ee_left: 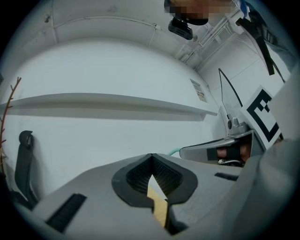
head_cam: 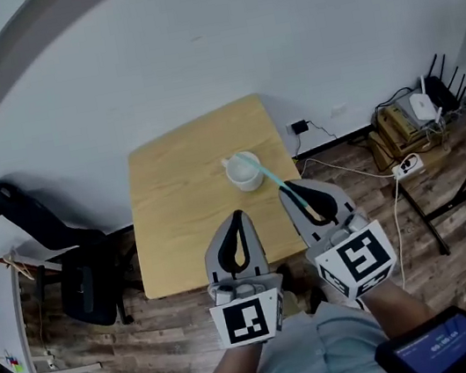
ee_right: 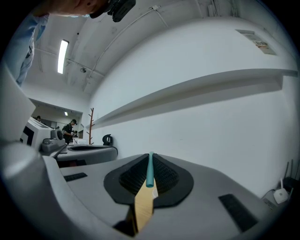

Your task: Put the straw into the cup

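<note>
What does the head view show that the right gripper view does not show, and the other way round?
Only the head view: the cup, with the far end of the straw reaching it, and a black chair on the floor. Only the right gripper view: a coat stand and a distant person beside it. Both: the right tool shut on the straw.

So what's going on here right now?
A person is working with two handheld grippers over a wooden table. The right gripper has its jaws shut on a teal straw, whose far end reaches the mouth of the white cup on the table. How deep the straw sits can't be told. The left gripper hangs beside it, jaws together and empty.
</note>
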The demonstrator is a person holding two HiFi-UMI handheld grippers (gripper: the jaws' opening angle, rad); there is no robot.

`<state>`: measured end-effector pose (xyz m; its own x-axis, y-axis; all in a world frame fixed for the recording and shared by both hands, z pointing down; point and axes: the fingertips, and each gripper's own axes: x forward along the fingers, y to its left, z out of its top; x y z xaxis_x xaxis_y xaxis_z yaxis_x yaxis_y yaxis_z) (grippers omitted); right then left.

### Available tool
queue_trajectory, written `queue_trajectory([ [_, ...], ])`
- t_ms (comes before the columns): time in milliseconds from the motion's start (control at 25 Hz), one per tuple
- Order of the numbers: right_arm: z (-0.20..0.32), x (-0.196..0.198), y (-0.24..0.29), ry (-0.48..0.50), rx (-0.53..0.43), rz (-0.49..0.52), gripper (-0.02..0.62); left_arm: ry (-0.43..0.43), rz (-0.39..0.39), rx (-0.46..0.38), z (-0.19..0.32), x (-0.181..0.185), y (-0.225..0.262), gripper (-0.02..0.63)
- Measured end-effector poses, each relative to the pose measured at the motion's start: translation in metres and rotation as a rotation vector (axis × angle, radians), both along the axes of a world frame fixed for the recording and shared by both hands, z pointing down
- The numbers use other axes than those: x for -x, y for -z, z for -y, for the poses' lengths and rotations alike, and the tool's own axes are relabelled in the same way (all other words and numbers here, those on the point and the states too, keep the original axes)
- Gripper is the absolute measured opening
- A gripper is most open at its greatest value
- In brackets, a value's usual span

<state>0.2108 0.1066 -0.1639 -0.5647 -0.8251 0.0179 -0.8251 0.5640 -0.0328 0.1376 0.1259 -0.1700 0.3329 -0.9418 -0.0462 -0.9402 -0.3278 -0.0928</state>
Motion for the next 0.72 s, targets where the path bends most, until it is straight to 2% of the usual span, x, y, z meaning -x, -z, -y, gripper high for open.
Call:
queue_trajectory([
  [120,0.015,0.009,-0.008,-0.001,0.024,-0.008,0.02,-0.008,-0.024,0.007,0.017,0.006,-0.001,-0.003],
  [280,0.033,0.016,-0.029,-0.021,0.083,-0.02,0.02,-0.03,-0.018,0.043,0.035,0.013,-0.015,-0.003],
  [720,0.076,0.028,-0.092,-0.06,0.233,-0.052,0.021,-0.055,-0.048,0.176,0.083,0.029,-0.065,-0.003],
])
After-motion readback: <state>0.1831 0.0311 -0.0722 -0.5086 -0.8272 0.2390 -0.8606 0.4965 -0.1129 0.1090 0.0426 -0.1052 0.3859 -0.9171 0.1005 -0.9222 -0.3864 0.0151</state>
